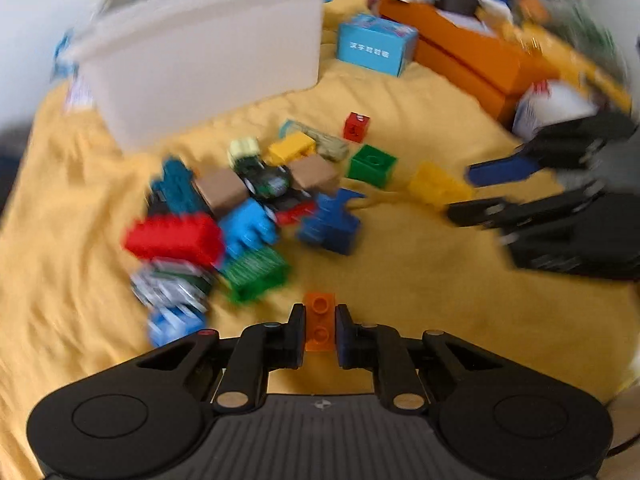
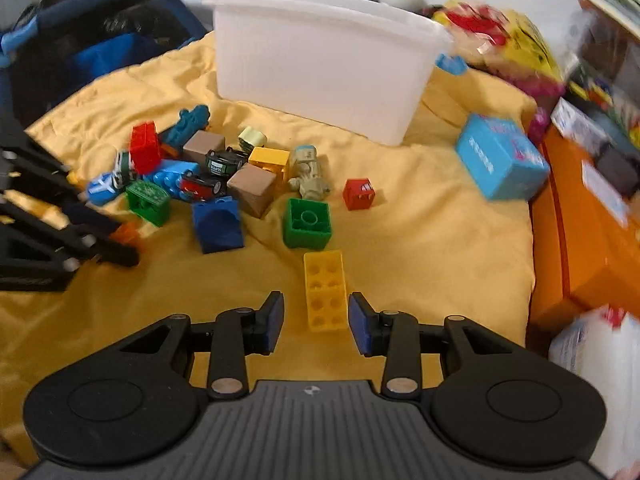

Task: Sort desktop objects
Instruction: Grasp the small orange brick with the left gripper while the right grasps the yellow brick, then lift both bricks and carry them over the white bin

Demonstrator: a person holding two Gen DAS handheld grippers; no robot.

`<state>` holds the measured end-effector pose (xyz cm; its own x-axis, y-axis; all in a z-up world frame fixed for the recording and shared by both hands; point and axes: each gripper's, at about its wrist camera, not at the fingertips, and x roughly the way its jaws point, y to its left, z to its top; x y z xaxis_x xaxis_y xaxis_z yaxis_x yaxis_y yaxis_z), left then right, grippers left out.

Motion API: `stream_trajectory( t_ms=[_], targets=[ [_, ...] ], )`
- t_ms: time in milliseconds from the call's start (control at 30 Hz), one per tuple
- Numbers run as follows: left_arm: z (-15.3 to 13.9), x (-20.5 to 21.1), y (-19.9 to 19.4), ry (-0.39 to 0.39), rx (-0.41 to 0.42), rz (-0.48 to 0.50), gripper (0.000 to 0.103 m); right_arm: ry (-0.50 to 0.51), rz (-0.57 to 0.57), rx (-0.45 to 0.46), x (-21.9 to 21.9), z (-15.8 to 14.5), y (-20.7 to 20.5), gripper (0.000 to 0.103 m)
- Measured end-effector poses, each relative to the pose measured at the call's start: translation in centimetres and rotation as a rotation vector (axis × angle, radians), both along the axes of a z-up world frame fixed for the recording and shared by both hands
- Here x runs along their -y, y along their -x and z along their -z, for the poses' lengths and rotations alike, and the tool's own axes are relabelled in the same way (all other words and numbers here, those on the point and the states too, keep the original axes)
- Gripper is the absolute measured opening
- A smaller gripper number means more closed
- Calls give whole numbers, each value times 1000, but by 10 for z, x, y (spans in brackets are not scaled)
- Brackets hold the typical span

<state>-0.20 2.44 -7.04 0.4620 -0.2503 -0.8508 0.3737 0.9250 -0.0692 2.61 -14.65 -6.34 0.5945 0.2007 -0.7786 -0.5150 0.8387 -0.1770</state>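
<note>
Orange brick (image 1: 319,322) sits clamped in the left hand-held gripper (image 1: 320,334).

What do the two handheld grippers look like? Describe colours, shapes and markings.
Both the left gripper and right gripper are black, with hinged linkage arms on silver pivot pins, round side discs, a ribbed grey centre panel bearing a small emblem, and blue finger pads.

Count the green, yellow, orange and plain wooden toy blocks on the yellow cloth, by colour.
Green blocks: 2
Yellow blocks: 2
Orange blocks: 1
Wooden blocks: 2
Total: 7
</note>
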Motion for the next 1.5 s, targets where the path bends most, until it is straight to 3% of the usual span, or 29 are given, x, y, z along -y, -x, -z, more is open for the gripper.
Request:
stream_trajectory(
  t_ms=[167,200,233,333,467,600,767,1067,1233,1333,1400,1467,1500],
  targets=[
    [12,13,22,-57,25,-16,17,79,-11,7,-10,18,-8,39],
    [12,10,24,-42,21,-32,18,80,-15,-8,-10,22,-10,33],
    [11,7,26,-34,26,-50,18,67,-17,-23,-10,21,-10,27],
    [4,-1,30,-30,65,-78,21,-16,-69,-47,-11,5,0,27],
    [4,-6,34,-22,61,-92,22,-73,-153,-173,-23,5,10,27],
    [5,-2,36,-32,56,-78,22,-31,-136,-126,-24,8,15,33],
    [10,1,34,-21,36,-68,22,-6,-223,-15,-29,-8,36,32],
    [14,8,34,-31,33,-40,22,68,-136,-62,-24,15,17,33],
    [15,7,33,-23,31,-47,22,-45,-99,-140,-11,9,10,25],
    [15,7,33,-22,30,-47,22,-198,-98,-288,-7,4,6,25],
    [16,7,33,-22,30,-48,22,-245,-67,-356,-5,10,0,26],
    [16,6,33,-25,32,-48,22,-236,-20,-330,-1,12,-1,33],
    [16,6,34,-26,33,-50,22,-210,-13,-290,-1,11,1,41]
  ],
)
